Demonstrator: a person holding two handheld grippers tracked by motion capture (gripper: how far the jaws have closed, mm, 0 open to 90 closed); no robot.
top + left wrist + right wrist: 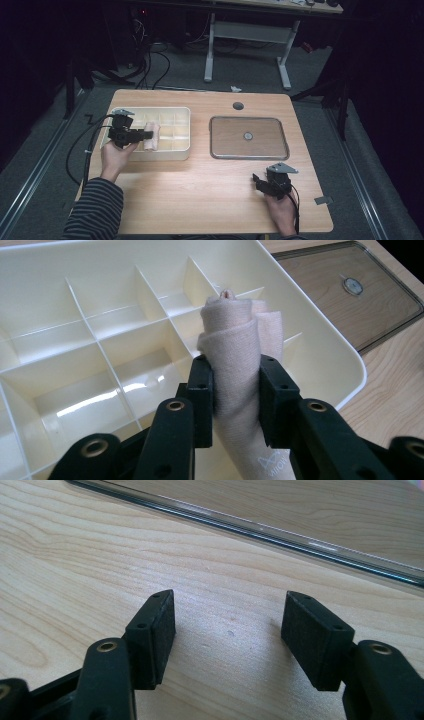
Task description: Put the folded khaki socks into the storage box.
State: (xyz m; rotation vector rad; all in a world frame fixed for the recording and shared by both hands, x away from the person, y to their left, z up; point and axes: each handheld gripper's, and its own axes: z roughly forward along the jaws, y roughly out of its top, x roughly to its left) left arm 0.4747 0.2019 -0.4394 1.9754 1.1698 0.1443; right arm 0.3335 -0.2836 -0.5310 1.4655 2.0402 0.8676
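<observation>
We pinch the rolled cloth (240, 350) in our left tongs (235, 390) above the divided tray (100, 335) to slot it into a compartment, while our right tongs (227, 630) wait open over the surface (75, 555).

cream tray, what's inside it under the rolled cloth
Bare compartments of the cream tray show around the rolled cloth, clamped in the left tongs. The cells right under the cloth are covered.
</observation>
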